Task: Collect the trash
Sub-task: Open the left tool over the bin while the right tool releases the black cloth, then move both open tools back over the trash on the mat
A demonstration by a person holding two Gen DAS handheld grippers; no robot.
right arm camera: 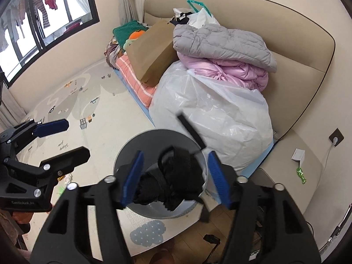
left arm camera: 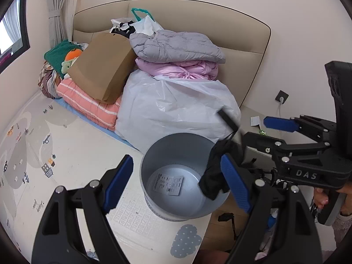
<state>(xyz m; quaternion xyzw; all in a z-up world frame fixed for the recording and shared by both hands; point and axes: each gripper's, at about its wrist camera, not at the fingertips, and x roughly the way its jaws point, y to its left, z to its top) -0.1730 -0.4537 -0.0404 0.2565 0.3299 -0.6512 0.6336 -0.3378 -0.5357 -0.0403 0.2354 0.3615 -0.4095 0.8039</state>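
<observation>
A black webbing strap (right arm camera: 171,176), bundled with one stiff end sticking up, hangs over the grey waste bin (left arm camera: 176,151), between the right gripper's (right arm camera: 176,176) wide-spread blue fingers. The left gripper (left arm camera: 176,184), also wide open, faces the bin.

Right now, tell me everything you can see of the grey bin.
The grey bin is a round, open-topped container, smooth and matte like plastic, standing upright on the patterned play mat in front of the big white plastic bag. No liner shows. A white printed label lies flat on its bottom; otherwise the visible inside is bare. A black cloth item hangs over its right rim, between the open fingers of the right gripper.
</observation>
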